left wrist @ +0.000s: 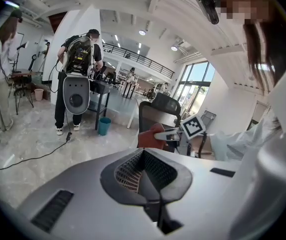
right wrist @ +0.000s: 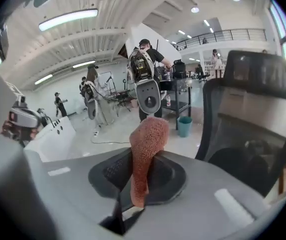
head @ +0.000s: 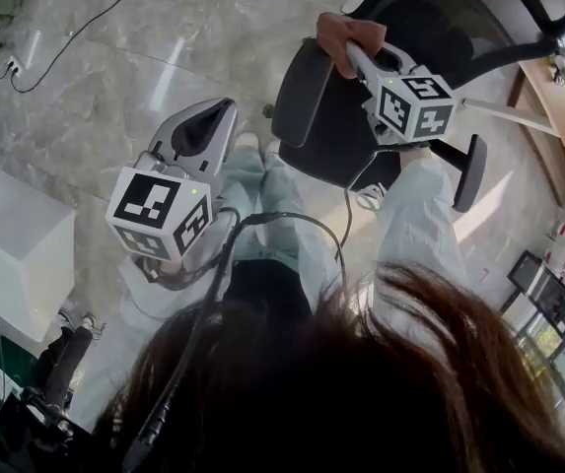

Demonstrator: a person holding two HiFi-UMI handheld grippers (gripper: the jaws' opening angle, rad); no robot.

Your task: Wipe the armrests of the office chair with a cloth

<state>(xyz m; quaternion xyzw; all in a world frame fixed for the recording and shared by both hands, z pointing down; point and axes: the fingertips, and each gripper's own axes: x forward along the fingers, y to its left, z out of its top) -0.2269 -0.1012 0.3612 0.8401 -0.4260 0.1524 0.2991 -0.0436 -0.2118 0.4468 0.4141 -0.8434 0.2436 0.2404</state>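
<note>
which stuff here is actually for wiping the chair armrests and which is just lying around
For the job: cloth, clamped in the right gripper; office chair; its armrests; left gripper, shut and empty.
Just lying about: teal bin; floor cable; white cabinet.

Cloth [right wrist: 146, 144]: rough nubby fabric; office chair [head: 336, 141]: matt blk plastic, mesh back; floor [head: 114, 57]: glossy polished stone.
</note>
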